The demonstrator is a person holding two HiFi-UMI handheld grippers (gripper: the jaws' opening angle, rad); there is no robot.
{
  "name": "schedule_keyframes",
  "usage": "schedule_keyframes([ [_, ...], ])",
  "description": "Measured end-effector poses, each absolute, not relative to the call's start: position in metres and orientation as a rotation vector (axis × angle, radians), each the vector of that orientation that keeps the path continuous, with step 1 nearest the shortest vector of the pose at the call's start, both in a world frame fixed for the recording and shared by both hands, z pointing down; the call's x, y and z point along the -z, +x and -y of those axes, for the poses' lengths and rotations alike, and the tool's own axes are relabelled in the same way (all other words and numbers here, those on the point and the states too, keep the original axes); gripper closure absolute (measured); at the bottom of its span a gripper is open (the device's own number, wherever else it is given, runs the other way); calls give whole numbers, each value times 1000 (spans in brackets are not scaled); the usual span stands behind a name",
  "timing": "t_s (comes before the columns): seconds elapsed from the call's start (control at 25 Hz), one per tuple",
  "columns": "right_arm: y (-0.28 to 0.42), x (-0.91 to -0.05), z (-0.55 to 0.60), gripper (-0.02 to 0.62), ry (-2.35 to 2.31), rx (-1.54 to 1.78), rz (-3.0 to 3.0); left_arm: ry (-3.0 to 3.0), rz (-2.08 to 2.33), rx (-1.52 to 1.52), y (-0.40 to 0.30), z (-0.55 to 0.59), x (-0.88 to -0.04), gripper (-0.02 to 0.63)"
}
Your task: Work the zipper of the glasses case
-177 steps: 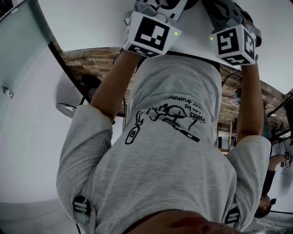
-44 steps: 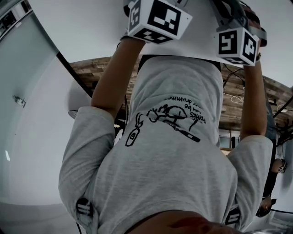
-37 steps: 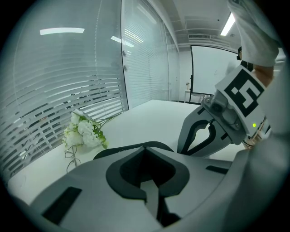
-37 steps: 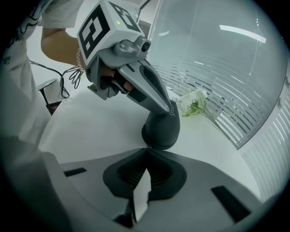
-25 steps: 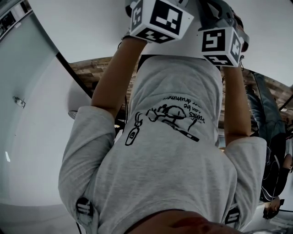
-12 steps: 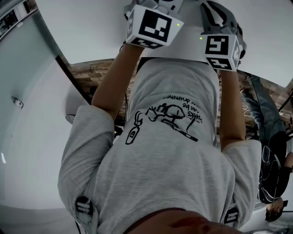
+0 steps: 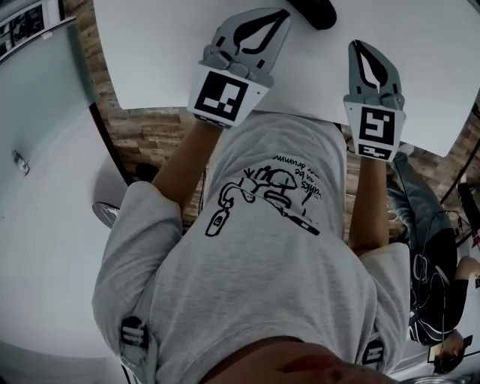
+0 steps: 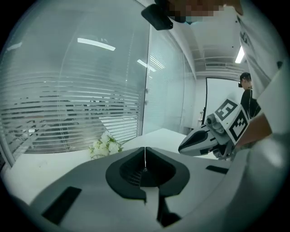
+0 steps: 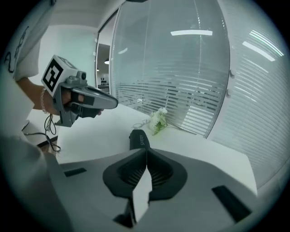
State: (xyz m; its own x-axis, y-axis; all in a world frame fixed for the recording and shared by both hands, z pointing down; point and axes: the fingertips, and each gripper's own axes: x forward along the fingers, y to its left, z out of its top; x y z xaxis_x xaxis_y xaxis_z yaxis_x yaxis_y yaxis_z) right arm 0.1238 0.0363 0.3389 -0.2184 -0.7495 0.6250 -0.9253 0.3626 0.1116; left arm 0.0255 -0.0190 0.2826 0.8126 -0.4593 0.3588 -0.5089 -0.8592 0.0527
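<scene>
White table (image 7: 157,52) fills the top of the head view; its near edge crosses just under both grippers and its right corner falls away at middle right, with plank floor (image 7: 142,127) showing below the edge. Glass partition with blinds (image 9: 195,77) closes off the far side of the table in the right gripper view. Person's grey printed shirt (image 7: 270,247) fills the lower centre of the head view. Left gripper (image 7: 279,16), upper centre, sits over the table near its near edge: jaws pressed together, nothing between them. Right gripper (image 7: 360,51), upper right and well apart from the left one, has its jaws closing — all but met, nothing between them. Glasses case (image 9: 139,138), dark, lies on the table just beyond the right gripper's tips at frame centre, touching neither gripper, with bare tabletop around it. White flowers (image 9: 157,120) lie beyond the case, near the partition. Black cable (image 9: 50,133) hangs at the table's left edge — middle left of that view.
</scene>
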Motion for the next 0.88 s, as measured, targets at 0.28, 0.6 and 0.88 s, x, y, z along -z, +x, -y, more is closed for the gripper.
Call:
schedule_keyframes([
  [0.28,121,-252,-29,589,1552,-289,2163,2794,850,-269,4,11,-213,584],
  [0.6,115,-154,-47,589,1600,-183,2321,2844,904,-129,-4,-16,-136,584],
  [0.88,98,-94,-60,589,1597,-79,2413,2882,889,11,-4,-33,-84,584],
])
